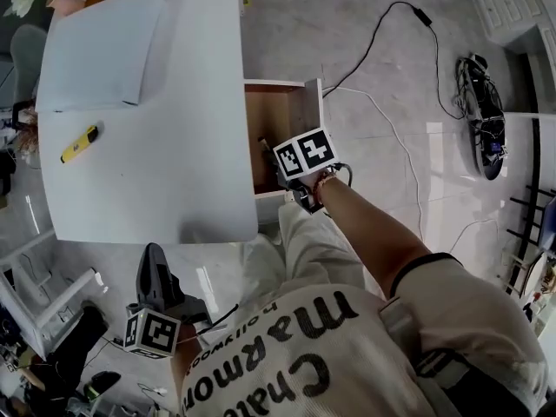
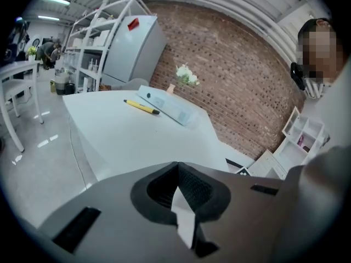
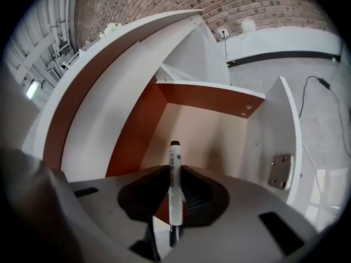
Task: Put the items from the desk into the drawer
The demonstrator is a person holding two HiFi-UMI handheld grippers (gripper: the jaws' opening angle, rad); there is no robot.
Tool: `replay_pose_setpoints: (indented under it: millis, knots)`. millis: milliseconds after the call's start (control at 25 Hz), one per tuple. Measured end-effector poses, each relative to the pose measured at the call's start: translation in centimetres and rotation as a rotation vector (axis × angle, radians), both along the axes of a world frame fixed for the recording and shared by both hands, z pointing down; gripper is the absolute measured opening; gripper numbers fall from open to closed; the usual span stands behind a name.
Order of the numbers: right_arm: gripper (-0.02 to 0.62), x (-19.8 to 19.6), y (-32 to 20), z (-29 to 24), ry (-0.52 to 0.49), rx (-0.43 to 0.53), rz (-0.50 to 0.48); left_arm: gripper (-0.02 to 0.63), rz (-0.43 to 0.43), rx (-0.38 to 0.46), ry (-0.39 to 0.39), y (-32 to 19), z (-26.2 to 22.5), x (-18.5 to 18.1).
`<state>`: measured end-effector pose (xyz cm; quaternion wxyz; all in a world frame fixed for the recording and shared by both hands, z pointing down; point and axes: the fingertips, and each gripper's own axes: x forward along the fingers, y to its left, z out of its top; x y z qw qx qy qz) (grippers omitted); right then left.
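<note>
- Right gripper clamps a white marker over the open drawer; only its own view shows the grip.
- Left gripper: jaws together, empty, off desk's near edge.
- Head view adds yellow pen near desk's left edge.

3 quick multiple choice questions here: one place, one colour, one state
1. Relative to the drawer, the white marker is: A lying on its bottom; B held over it by the right gripper; C shut inside it.
2. The pen on the desk is: A red; B yellow; C blue.
3. The fingers of the left gripper are: A spread wide; B shut on the pen; C shut on nothing.
Answers: B, the right gripper view shows the fingers clamping the marker above the open drawer; B, its yellow body shows in the head view; C, the left gripper view shows the fingers meeting with nothing between.
</note>
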<state>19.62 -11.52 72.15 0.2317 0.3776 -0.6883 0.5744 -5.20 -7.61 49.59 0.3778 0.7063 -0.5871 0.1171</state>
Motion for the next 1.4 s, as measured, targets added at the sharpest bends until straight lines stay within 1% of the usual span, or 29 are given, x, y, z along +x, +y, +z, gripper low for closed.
replay_pose_setpoints:
  millis: [120, 240, 400, 560, 640, 800, 1080, 1280, 1400]
  knots:
    - [0.071, -0.8, -0.5, 1.4, 0.007, 0.012, -0.01, -0.005, -0.031, 0.004, -0.012, 0.2, 0.2, -0.7]
    - [0.071, -1.2, -0.5, 3.0, 0.045, 0.01, -0.023, -0.005, -0.06, -0.002, -0.024, 0.5, 0.4, -1.4]
    - [0.071, -1.3, -0.2, 5.3, 0.114, -0.028, -0.035, -0.005, -0.097, -0.015, -0.031, 1.0, 0.7, -2.5]
    - [0.072, -0.9, 0.4, 7.2, 0.163, -0.068, -0.01, -0.005, -0.122, -0.016, -0.038, 1.5, 1.0, -3.2]
    - [0.072, -0.5, 0.5, 8.1, 0.197, -0.074, -0.01, -0.005, -0.135, -0.021, -0.04, 1.8, 1.3, -3.5]
    - [0.072, -0.2, 0.8, 9.3, 0.213, -0.084, -0.009, -0.005, -0.151, -0.037, -0.036, 2.3, 2.0, -3.7]
    - [0.072, 0.7, 0.8, 11.1, 0.206, -0.122, 0.061, -0.005, -0.136, -0.04, -0.032, 2.3, 2.7, -3.0]
    - [0.072, 1.9, 1.5, 12.2, 0.248, -0.181, 0.109, -0.005, -0.142, -0.038, -0.035, 2.4, 2.7, -2.9]
    - [0.075, 2.0, 1.2, 12.5, 0.239, -0.181, 0.153, -0.005, -0.142, -0.031, -0.026, 2.3, 2.7, -2.7]
